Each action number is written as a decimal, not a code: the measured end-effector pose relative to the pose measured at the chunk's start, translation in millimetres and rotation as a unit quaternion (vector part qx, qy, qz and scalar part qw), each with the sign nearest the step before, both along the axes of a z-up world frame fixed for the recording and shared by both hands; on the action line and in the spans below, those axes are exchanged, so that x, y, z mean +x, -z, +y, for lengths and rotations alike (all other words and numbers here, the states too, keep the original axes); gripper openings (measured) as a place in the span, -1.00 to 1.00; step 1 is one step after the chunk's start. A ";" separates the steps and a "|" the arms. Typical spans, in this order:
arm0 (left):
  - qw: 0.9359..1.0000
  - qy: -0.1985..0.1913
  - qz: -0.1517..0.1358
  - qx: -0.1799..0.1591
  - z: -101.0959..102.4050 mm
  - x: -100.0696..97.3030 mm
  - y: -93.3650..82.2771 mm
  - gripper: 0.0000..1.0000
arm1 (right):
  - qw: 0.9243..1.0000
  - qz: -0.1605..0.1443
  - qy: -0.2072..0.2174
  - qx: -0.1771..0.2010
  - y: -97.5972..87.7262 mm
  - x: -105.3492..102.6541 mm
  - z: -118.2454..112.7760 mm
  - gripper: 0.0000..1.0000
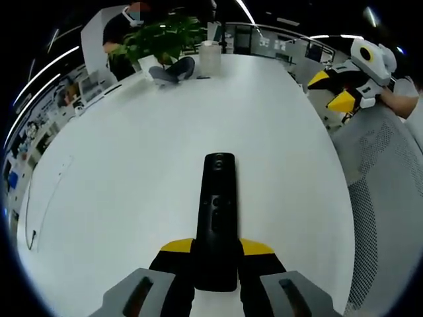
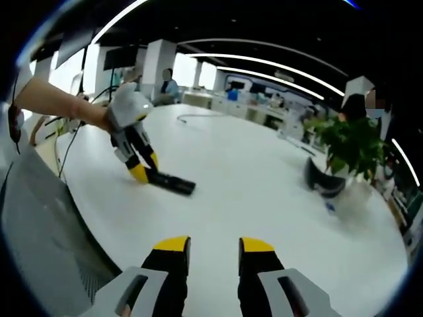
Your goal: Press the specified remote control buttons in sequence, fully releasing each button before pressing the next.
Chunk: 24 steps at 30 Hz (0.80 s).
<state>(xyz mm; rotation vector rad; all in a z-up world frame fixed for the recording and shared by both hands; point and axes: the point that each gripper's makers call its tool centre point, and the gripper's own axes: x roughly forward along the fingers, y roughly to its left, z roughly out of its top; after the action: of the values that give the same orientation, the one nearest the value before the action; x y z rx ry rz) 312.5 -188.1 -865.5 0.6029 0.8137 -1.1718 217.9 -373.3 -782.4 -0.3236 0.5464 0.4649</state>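
We read no writing on the slim black remote (buttons down its middle); it lies on the white desk, left gripper clamping its near end; right gripper gapes apart, empty.

White table bare around remote; potted plant, cup crowd far edge.

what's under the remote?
The white table lies under the remote. The left gripper clamps its near end, hiding that end's underside. The right gripper is open, apart from it.
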 end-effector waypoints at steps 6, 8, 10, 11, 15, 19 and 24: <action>1.000 0.001 0.000 -0.004 -0.3 -3.2 -0.8 -0.53 | 1.000 0.000 0.002 0.002 -0.4 -0.2 -0.3 -0.48; 1.000 0.002 0.000 -0.004 -0.4 -4.2 -0.9 -0.53 | 1.000 -0.001 0.002 0.001 -0.5 -0.1 -0.5 -0.48; 1.000 0.003 0.000 -0.004 -0.3 -5.7 -0.9 -0.53 | 1.000 0.000 0.003 0.001 -0.3 -0.1 -0.8 -0.48; 1.000 0.004 0.000 -0.005 -0.3 -6.6 -0.8 -0.53 | 1.000 -0.001 0.003 0.000 -0.4 -0.1 -1.2 -0.48; 1.000 0.006 -0.001 -0.006 -0.6 -9.0 -0.9 -0.53 | 1.000 -0.001 0.005 0.001 -0.7 0.1 -1.6 -0.48; 1.000 0.011 -0.001 -0.005 -0.7 -12.6 -1.1 -0.53 | 1.000 -0.001 0.006 0.000 -0.5 0.0 -1.8 -0.48; 1.000 0.015 -0.002 -0.010 -0.4 -19.2 -1.8 -0.53 | 1.000 0.000 0.006 -0.001 -0.4 0.2 -2.4 -0.48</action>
<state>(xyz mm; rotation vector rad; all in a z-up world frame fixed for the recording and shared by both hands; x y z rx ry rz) 293.3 -188.5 -863.7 0.6021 0.7919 -1.2045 218.1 -375.7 -782.0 -0.3228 0.5487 0.4516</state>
